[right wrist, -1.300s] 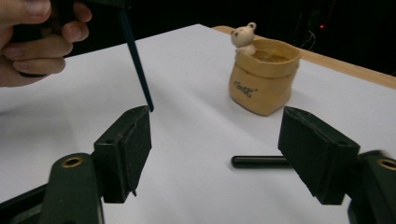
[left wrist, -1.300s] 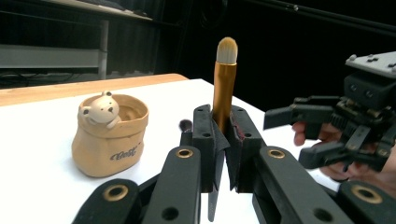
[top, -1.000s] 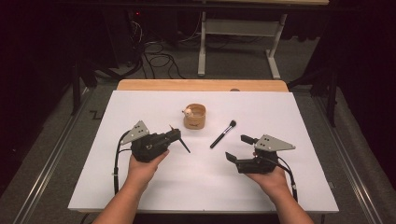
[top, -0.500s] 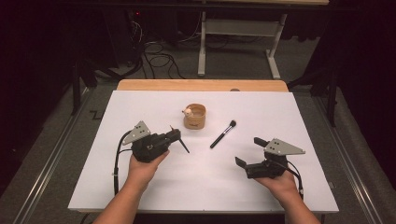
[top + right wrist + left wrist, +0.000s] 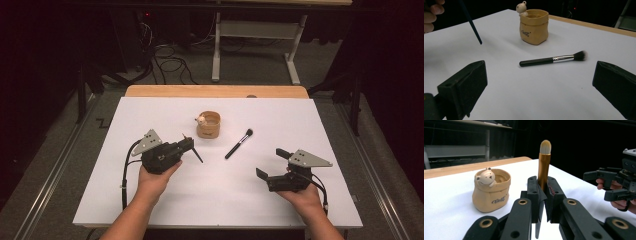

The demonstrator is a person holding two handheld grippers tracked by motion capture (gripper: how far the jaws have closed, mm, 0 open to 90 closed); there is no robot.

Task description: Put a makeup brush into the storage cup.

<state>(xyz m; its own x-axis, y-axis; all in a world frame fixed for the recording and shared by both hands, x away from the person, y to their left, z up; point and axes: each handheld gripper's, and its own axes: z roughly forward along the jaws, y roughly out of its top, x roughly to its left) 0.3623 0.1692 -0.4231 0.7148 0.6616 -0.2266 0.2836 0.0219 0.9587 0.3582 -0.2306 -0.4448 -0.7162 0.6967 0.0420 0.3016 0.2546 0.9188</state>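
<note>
High view: white table with a wooden edge along its far side, person's forearms coming in from the bottom. Left gripper sits left of centre, jaws pointing right toward the middle; right gripper sits at the right, pointing left and away. The two are well apart.

Left gripper jaws are closed tight on a gold-handled brush. Left gripper view shows the gold part standing up between the two black jaws, pale bristle tip at the top; its dark thin handle sticks out below the jaws, slanting down over the table, also seen top left in the right gripper view. Handle tip looks off the table, hard to be sure.

Right gripper jaws have just been opening and stand wide apart, nothing between them, pads touching nothing. Right gripper view looks straight between them at a black brush.

Tan bear pot stands upright near the table's centre, toward the far side, small bear figure on its rim, just beyond the left gripper's tip.

Black brush lies flat on the table just right of the pot, not touching it, bristles toward the far right, between the two grippers.
</note>
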